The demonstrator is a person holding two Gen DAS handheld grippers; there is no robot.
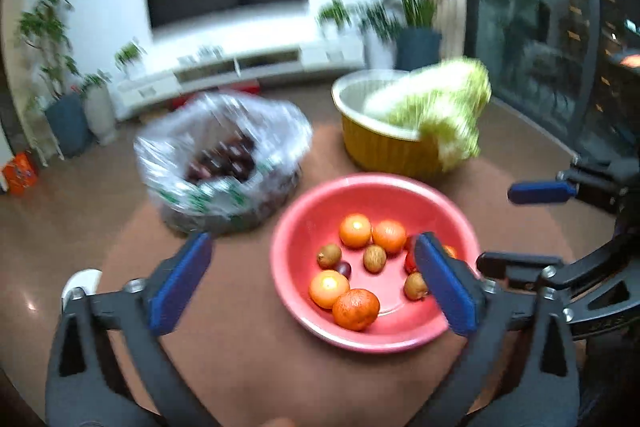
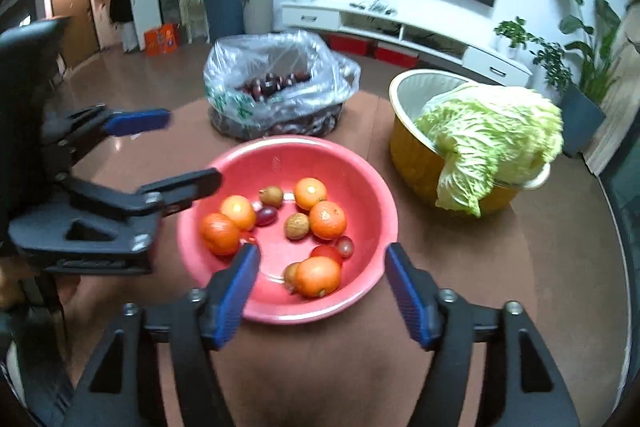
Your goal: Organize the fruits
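Note:
A pink bowl [image 1: 304,227] [image 2: 360,183] sits on the brown round table and holds several oranges [image 1: 355,309] [image 2: 318,277], small brown lychee-like fruits [image 2: 297,225], grapes [image 2: 266,216] and a red tomato [image 2: 326,253]. My left gripper [image 1: 312,247] is open and empty, its right finger over the bowl's right side; it also shows in the right wrist view [image 2: 160,147]. My right gripper [image 2: 320,253] is open and empty, just above the bowl's near rim, straddling an orange. It shows at the right edge of the left wrist view [image 1: 520,227].
A clear plastic bag [image 1: 224,163] [image 2: 276,83] of dark red fruits sits behind the bowl. A yellow basin [image 1: 384,143] [image 2: 412,163] holding a napa cabbage [image 1: 440,107] [image 2: 492,135] stands at the back right. Beyond the table are a TV, a white cabinet and plants.

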